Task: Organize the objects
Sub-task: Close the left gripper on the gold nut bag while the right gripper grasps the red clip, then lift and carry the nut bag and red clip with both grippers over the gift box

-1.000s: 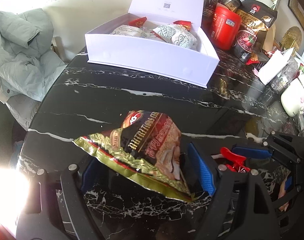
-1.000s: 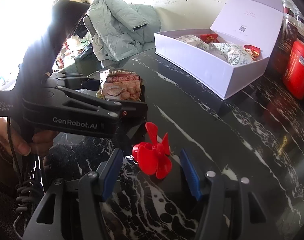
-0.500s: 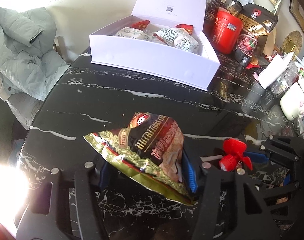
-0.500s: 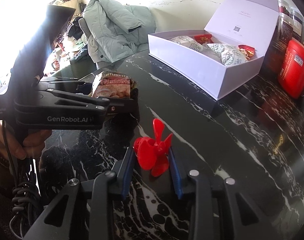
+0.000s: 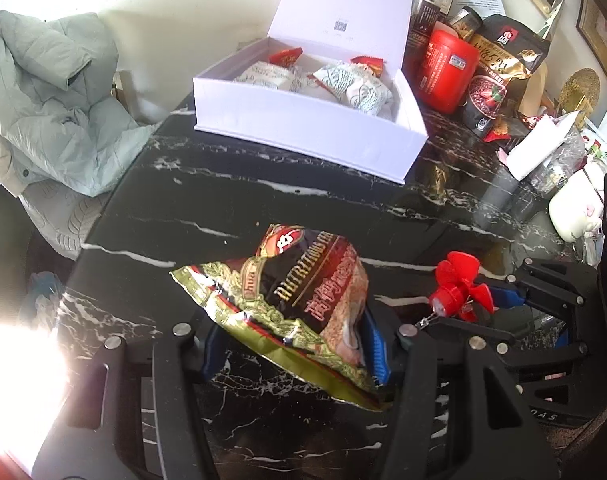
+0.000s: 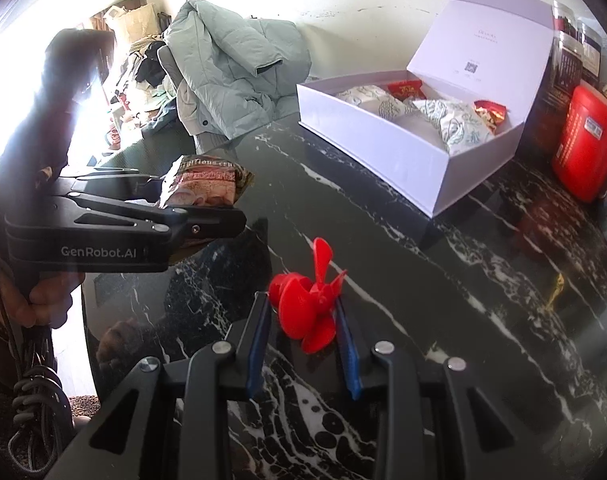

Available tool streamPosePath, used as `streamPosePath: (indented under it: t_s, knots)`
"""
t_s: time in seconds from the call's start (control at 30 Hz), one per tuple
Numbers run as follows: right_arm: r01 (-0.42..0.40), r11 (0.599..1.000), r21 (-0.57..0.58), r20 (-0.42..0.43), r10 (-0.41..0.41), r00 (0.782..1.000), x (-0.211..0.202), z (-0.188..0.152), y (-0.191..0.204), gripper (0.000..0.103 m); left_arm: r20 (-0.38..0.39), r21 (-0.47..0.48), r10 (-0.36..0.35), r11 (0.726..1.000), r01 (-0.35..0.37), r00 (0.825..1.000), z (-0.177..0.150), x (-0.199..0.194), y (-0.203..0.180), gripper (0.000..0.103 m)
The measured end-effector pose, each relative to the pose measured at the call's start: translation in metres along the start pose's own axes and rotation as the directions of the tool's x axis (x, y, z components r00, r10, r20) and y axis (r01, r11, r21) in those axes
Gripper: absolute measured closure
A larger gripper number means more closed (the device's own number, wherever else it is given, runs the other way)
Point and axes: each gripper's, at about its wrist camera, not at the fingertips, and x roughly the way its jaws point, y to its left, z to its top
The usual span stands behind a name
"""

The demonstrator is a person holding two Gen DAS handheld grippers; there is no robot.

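Both pairs of jaws have narrowed since a second ago — each then stood wide around its item and now presses on it.

Left wrist view: left gripper (image 5: 293,350) clenched on the snack packet (image 5: 299,304), blue pads against its lower corners, jaws closing a little further. Packet crumpled, tilted up off the black marble table (image 5: 223,200). Open dark tabletop lies between packet and white box (image 5: 303,124), whose lid stands up and which holds wrapped snacks. Clutter of red canister (image 5: 447,70) and bags crowds the far right edge. Green jacket (image 5: 51,100) hangs past the table's left rim.

Right wrist view: right gripper (image 6: 303,344) grasping the red propeller (image 6: 309,304) between its blue pads, jaws closing — just above the marble. Clear surface runs ahead to the box.
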Motion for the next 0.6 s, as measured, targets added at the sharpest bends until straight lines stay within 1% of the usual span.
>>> streamPosePath:
  t_s: [0.3,0.6]
  knots:
    - [0.018,0.998,-0.052,0.045,-0.016,0.999,-0.025,0.024,0.003,0.071,0.029,0.024,0.022,0.999,-0.022,0.999,0.024,-0.025,-0.008,0.049]
    - [0.034,0.996,-0.083,0.089,-0.026,0.996,-0.050,0.043,-0.005,0.071,0.057,0.056,0.029,0.998,-0.032,0.998,0.048,-0.042,-0.025,0.049]
